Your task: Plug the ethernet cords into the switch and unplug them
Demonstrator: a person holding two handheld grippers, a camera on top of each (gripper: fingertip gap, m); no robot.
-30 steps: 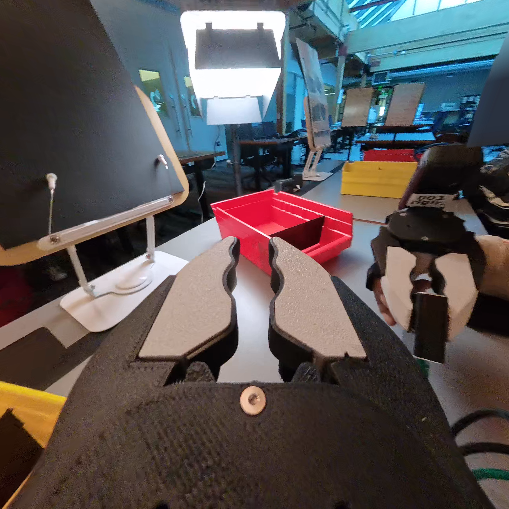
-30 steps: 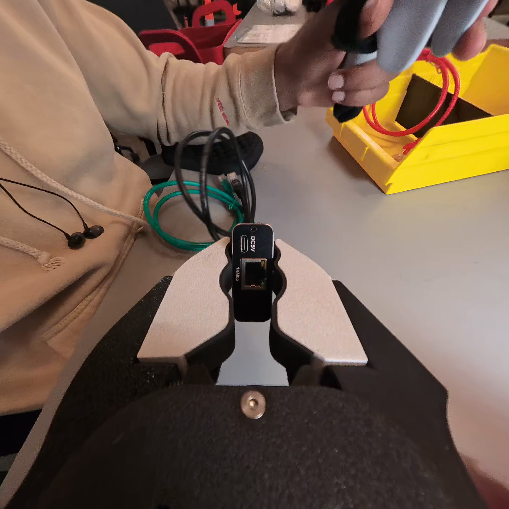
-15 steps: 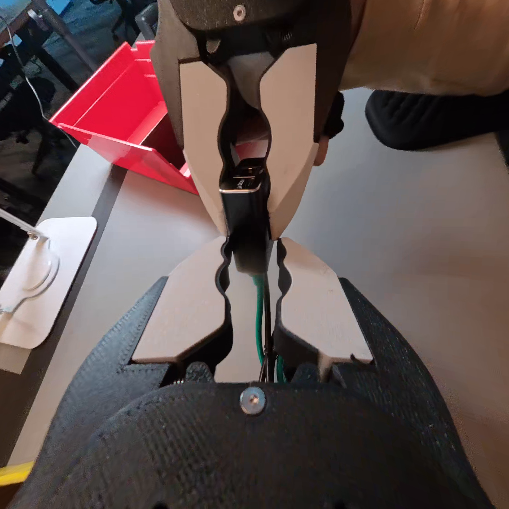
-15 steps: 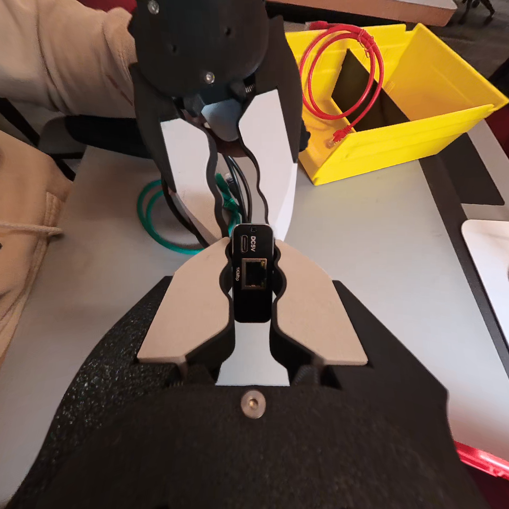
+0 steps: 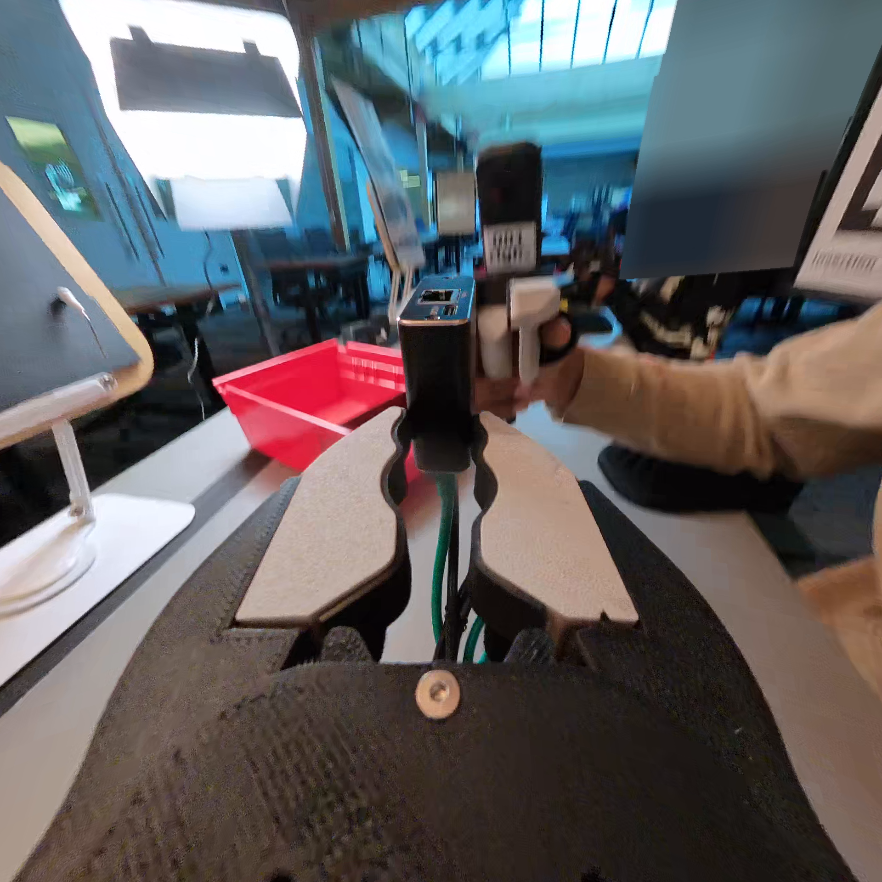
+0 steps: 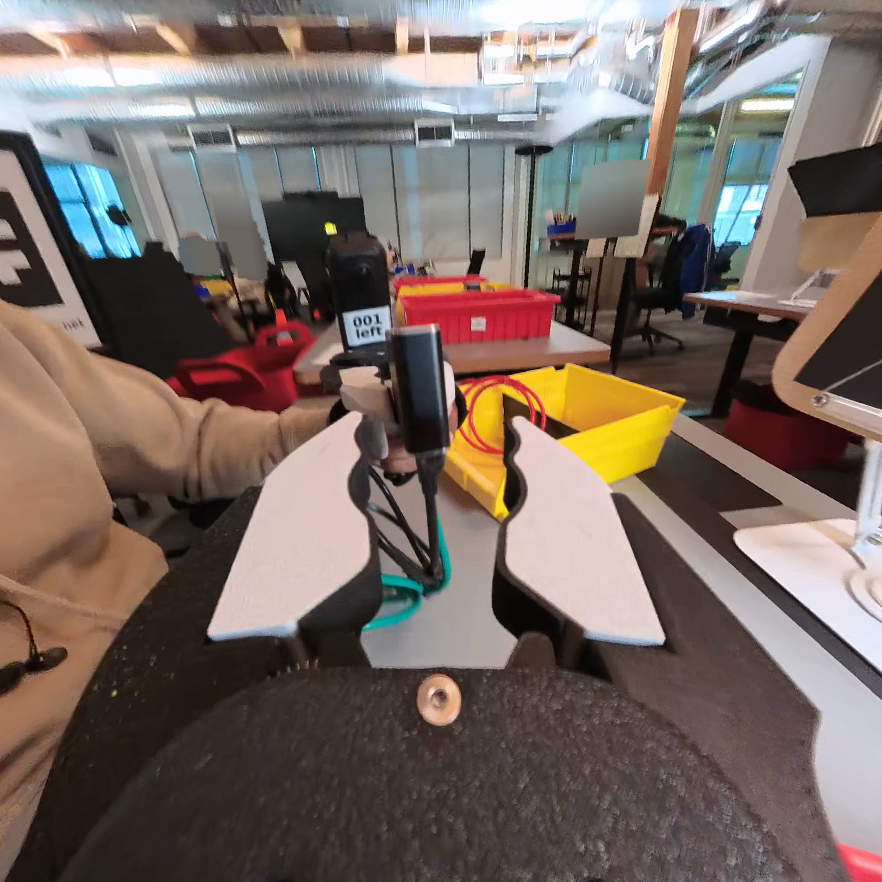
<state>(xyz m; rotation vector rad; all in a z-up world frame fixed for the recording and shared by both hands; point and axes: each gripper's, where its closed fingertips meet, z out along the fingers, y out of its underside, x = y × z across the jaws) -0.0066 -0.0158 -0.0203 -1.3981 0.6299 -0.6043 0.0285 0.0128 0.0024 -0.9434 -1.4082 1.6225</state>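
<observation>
Left wrist view: my L gripper (image 5: 439, 444) clamps the switch (image 5: 436, 372) upright, green ethernet cord (image 5: 443, 539) hanging below; R gripper (image 6: 436, 448) gapes empty just beside.

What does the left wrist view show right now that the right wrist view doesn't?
Only the left wrist view shows the red bin and the switch's port face. Only the right wrist view shows the yellow bin holding a red cord, and the right gripper open and empty. Both show the switch clamped in the left gripper, with the green cord and a black cord hanging below it.
</observation>
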